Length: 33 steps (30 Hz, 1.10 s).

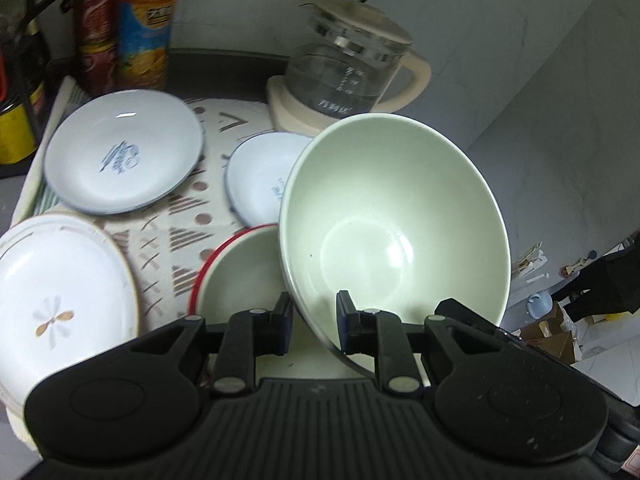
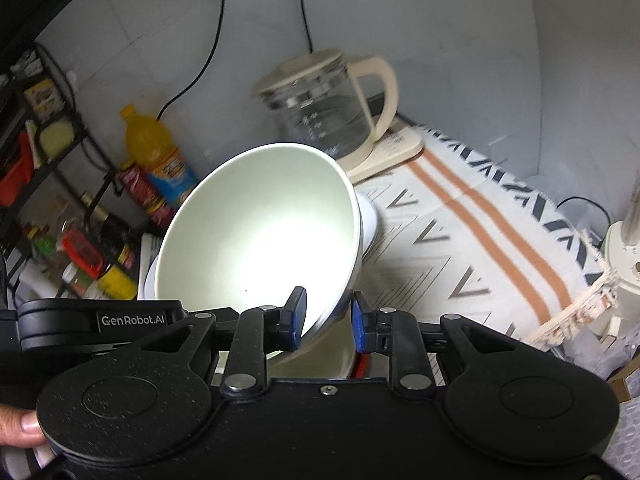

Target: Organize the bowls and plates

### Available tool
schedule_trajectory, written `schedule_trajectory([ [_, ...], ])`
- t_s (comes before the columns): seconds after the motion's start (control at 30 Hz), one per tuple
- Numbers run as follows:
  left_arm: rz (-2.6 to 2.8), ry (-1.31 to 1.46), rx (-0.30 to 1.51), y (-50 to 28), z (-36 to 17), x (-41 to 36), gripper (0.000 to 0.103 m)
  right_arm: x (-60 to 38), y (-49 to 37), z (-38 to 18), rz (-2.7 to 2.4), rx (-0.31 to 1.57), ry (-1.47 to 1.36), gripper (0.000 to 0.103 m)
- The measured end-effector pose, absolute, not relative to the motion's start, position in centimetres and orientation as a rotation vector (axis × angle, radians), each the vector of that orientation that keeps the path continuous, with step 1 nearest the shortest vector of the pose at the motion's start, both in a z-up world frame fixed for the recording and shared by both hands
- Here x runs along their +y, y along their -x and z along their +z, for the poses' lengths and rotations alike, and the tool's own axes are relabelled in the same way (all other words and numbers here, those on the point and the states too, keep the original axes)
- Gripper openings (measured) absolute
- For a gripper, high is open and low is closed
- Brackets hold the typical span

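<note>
We hold a pale green bowl (image 1: 394,220) tilted above a red-rimmed bowl (image 1: 236,276), both grippers clamped on its rim: left gripper (image 1: 313,326), right gripper (image 2: 329,316). White plates (image 1: 124,156) crowd the patterned cloth's (image 2: 460,232) left side; its right side lies open.

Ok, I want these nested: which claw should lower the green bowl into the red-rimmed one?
Left, probably. Both straddle the green bowl's rim, but the left claw looks into the red-rimmed bowl; the right claw sees only a sliver of it.
</note>
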<state>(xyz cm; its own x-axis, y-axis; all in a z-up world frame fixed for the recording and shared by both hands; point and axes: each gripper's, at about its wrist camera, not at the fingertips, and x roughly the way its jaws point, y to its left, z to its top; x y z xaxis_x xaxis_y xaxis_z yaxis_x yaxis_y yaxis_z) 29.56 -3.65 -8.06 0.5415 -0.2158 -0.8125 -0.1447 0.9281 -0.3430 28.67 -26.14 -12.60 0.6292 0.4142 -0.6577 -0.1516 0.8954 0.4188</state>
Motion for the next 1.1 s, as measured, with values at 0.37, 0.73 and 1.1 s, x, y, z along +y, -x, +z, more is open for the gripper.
schedule_trajectory([
  [0.37, 0.035, 0.432, 1.049, -26.5, -8.7, -1.5, 0.020, -24.2, -27.1, -12.8, 0.423, 0.892, -0.304, 0.027],
  [0.73, 0.056, 0.409, 1.094, -25.7, -9.6, -0.2, 0.022, -22.4, -26.7, -13.7, 0.456, 0.944, -0.278, 0.028],
  [1.1, 0.015, 0.409, 1.137, -27.3, -10.6, -0.7, 0.023, -22.7, -27.4, -14.7, 0.400, 0.988, -0.281, 0.031],
])
